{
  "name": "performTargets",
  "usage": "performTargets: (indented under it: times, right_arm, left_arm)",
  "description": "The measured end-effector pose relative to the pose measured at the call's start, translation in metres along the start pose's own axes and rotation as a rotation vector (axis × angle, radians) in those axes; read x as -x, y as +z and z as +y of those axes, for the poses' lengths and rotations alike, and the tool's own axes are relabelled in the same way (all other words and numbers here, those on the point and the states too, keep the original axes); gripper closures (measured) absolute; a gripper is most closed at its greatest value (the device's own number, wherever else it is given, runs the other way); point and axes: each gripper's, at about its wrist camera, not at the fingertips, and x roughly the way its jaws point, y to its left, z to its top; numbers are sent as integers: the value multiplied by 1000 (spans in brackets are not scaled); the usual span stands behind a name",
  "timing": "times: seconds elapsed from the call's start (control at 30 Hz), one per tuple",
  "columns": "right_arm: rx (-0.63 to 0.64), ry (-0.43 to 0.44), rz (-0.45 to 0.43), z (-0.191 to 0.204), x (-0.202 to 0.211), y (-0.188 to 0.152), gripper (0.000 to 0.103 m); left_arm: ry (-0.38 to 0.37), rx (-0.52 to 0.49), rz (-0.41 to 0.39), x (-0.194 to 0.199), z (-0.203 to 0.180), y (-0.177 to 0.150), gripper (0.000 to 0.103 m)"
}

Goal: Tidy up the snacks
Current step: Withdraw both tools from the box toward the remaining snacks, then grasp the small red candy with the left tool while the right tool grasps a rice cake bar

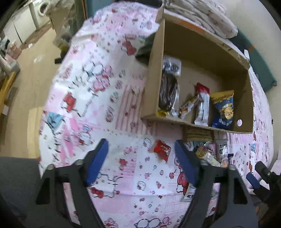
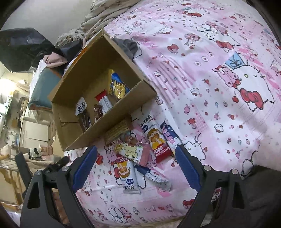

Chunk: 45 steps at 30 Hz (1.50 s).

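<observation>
A cardboard box (image 1: 202, 50) lies on a pink cartoon-print bedsheet (image 1: 105, 98) and holds several snacks, among them a blue-yellow bag (image 1: 224, 108) and a dark packet (image 1: 167, 93). My left gripper (image 1: 141, 157) hangs open above the sheet, and a small red packet (image 1: 162, 150) lies between its blue pads without touching them. In the right wrist view the box (image 2: 84, 57) sits at upper left. My right gripper (image 2: 136, 164) stands open over a heap of loose snacks: a rice-cake bar (image 2: 156, 138), a bear-print pack (image 2: 130, 151) and a white pack (image 2: 127, 177).
Folded bedding (image 1: 205, 15) lies behind the box, and a teal cushion (image 1: 260, 64) is to its right. A wooden floor (image 1: 31, 73) with furniture runs left of the bed. The right gripper's blue pad (image 1: 252, 180) shows at the left wrist view's lower right.
</observation>
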Motion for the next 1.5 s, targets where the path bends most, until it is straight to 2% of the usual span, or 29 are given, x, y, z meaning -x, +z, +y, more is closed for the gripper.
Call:
performTargets:
  times: [0.1,0.17,0.3,0.4,0.43,0.47,0.53,0.57,0.83,0.87,0.97,1.07,1.1,1.2,1.3,1.5]
  right_arm:
    - [8,4,9,4,-4,1,11]
    - [7,8,12,4,-5,2,11]
    - [-20,18,21,-1,-6,3,11]
    - [-28,25,26,-2,-5,3,11]
    - [-30,25,25,-3,-5,3,11]
    - [-31,27,26,-3,-5,3,11]
    - [-33,28,27,-3,-6,4,11]
    - [-31,27,27,-3,-6,4,11]
    - [-8,37,55,1,-11,3,11]
    - [-5,45,66,2,-13,2,12]
    - [0,100,167,7,-30,-7,28]
    - [21,137,276,18,-52,-20,47]
    - [35,142,310,23,-61,-24,49]
    - [116,79,361,38,-79,-33,49]
    - [216,-56,379,52,-99,-44,49]
    - [317,-162,391,72,-127,-65,49]
  left_arm:
    - [-9,22,57,-21,-7,-2,48]
    - [-25,33,92,-35,-17,-5,60]
    - [-49,60,156,-61,-28,-10,61]
    - [-40,67,177,-72,-27,-11,62]
    - [-39,72,179,-73,-27,-11,66]
    - [-36,76,180,-74,-27,-10,75]
    - [-42,69,187,-75,-29,-9,80]
    - [-43,66,187,-75,-30,-9,87]
    - [-39,4,213,-66,-37,-19,91]
    - [-39,-7,214,-59,-38,-20,91]
    - [-23,-60,201,-35,-35,-22,91]
    - [-62,-41,208,-19,-21,-18,91]
    - [-52,-57,198,-12,-18,-18,91]
    - [-38,-78,195,-2,-9,-20,91]
    - [-29,-100,198,4,-4,-25,91]
    - [-24,-114,167,8,-8,-27,91]
